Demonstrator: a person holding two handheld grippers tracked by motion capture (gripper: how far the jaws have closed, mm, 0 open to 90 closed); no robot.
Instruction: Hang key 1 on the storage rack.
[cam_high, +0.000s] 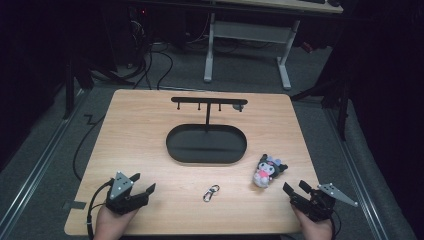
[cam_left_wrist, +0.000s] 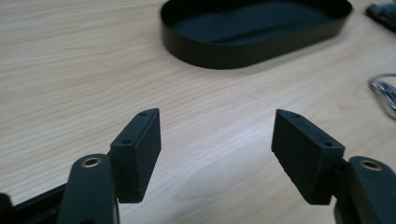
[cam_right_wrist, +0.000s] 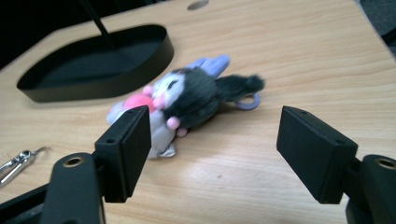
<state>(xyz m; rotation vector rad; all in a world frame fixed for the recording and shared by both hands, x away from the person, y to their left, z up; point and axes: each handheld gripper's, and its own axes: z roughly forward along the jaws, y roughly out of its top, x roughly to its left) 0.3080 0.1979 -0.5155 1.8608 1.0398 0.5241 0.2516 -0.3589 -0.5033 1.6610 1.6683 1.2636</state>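
Two grippers, one in each of the person's hands, rest at the near edge of the table (cam_high: 150, 120). Left gripper (cam_high: 141, 182) (cam_left_wrist: 216, 154): jaws spread wide, nothing between them, bare wood beneath; it sits at the near left corner and points toward the table's middle. Right gripper (cam_high: 295, 188) (cam_right_wrist: 215, 154): jaws likewise wide and empty, at the near right corner, aimed at the plush (cam_high: 267, 170) (cam_right_wrist: 187, 100).

One plush: a small doll with a dark head, pale body and pink front, lying on its side on the wood just ahead of the right gripper, apart from its jaws. A lilac loop shows at its head end in the right gripper view.

One clip (cam_high: 211, 192) (cam_left_wrist: 384, 93) (cam_right_wrist: 16, 161): a small metal snap hook lying flat between the two grippers, near the front edge, touching neither gripper nor plush.

One tray (cam_high: 172, 145) (cam_left_wrist: 224, 53) (cam_right_wrist: 93, 84): a black oval dish with a low wall, at the table's centre, beyond clip and plush. Nothing loose lies in it.

One stand (cam_high: 207, 107): a thin black post rising from the tray's far side, topped by a horizontal bar. Three short pegs hang beneath the bar; a small knob sits at its right end.

Beyond the table: grey floor, cables, and the white legs of one desk (cam_high: 285, 55).
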